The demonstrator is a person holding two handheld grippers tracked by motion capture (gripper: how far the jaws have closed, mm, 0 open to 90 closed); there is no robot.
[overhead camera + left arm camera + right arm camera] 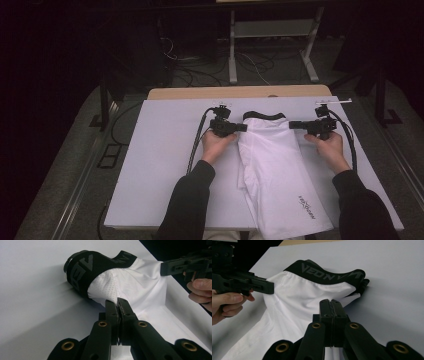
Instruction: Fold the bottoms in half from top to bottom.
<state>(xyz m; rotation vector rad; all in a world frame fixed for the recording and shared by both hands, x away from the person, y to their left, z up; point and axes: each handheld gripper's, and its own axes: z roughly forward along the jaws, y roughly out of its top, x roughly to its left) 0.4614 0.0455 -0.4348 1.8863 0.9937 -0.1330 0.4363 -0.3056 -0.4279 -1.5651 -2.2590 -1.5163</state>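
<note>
High view: white shorts [280, 175] on a white table [165, 165].
Left gripper [243, 127] and right gripper [292, 124] each clamp the fabric near the black waistband [263, 116].

White mesh-cloth shorts [277, 170] with a matt black elastic waistband [329, 275] lie on a smooth matt white board [160, 165].

One white garment [280, 175] with one black waistband [263, 116] lies at the centre of one white surface [160, 165]. Two black tools: the left tool [244, 127] at the garment's ten o'clock, the right tool [292, 124] at its two o'clock. Two hands and two trailing cables show.
</note>
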